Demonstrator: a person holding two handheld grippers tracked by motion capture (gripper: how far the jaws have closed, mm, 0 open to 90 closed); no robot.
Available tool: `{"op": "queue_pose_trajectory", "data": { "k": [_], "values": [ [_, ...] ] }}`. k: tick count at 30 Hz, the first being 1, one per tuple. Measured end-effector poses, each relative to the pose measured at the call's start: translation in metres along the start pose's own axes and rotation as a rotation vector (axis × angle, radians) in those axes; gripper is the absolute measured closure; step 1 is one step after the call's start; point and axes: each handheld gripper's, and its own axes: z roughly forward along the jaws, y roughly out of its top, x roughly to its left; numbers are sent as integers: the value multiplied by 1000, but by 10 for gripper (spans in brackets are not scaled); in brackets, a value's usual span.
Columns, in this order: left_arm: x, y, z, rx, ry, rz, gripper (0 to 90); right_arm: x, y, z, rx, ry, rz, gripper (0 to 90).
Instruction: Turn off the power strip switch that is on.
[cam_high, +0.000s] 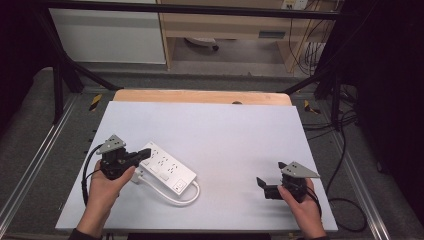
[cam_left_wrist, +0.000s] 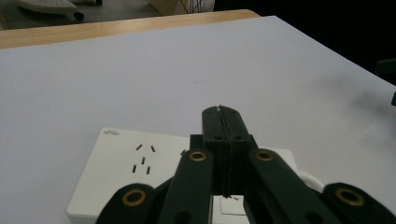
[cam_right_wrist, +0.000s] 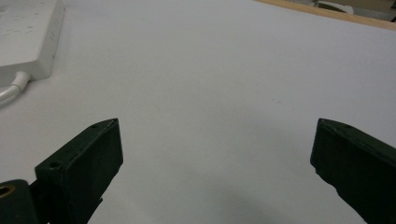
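Left gripper (cam_high: 145, 154) fingers closed empty over power strip (cam_high: 167, 168)

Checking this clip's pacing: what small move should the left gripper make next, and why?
Probably press down, or open to grasp. The left gripper is shut with nothing between its jaws, poised over the power strip. The right gripper is open, well clear of it.

White power strip (cam_high: 167, 167), white cord (cam_high: 172, 199); pale grey table (cam_high: 230, 130); black left gripper (cam_left_wrist: 220, 109).
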Motion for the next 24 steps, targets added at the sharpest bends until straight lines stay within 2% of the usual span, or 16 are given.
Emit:
{"op": "queue_pose_trajectory", "data": {
  "k": [14,19,24],
  "values": [
    [3,-5,7,37,4,-1,900,0,0,1,2,0,-5,29],
    [6,-9,10,72,13,7,900,0,0,1,6,2,-8,29],
    [7,-12,13,87,11,10,900,1,0,1,6,3,-10,29]
  ]
}}
